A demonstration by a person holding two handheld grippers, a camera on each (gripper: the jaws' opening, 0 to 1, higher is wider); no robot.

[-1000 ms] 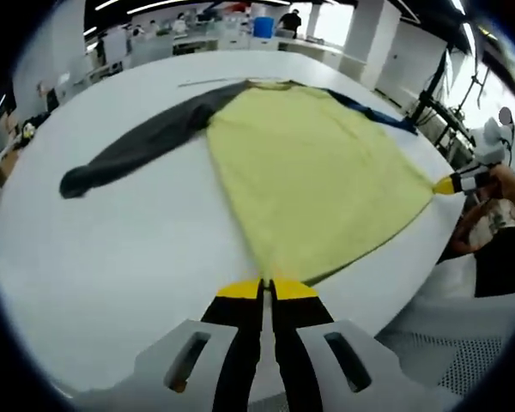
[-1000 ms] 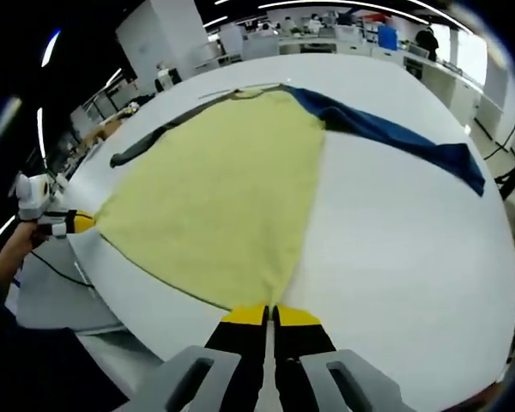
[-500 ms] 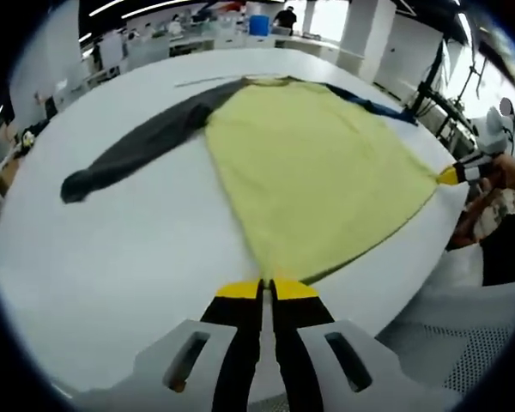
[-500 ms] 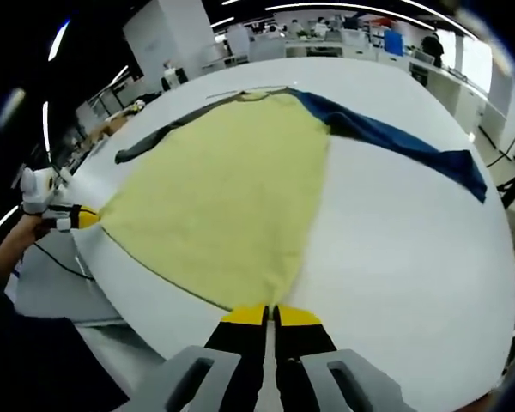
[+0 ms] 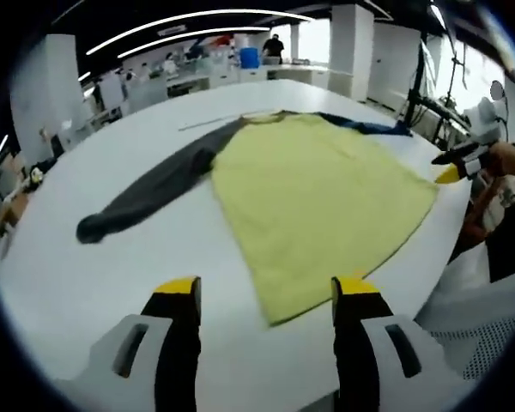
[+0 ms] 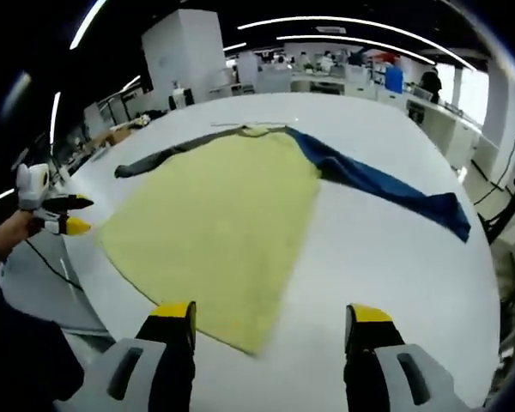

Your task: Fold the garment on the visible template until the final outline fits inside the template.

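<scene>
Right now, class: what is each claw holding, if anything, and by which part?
Nothing is held. The left claw and the right claw are both open, and the shirt lies flat on the table, its hem corners free.

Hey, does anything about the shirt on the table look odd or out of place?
Only mildly: the garment lies flat, yet its sleeves differ, one grey sleeve and one blue sleeve, both spread wide. Nothing looks torn or spilled.

Template outline not discernible on table [image 5: 86,283]; blue sleeve [image 5: 360,125] mostly hidden behind yellow body [image 5: 318,197].
</scene>
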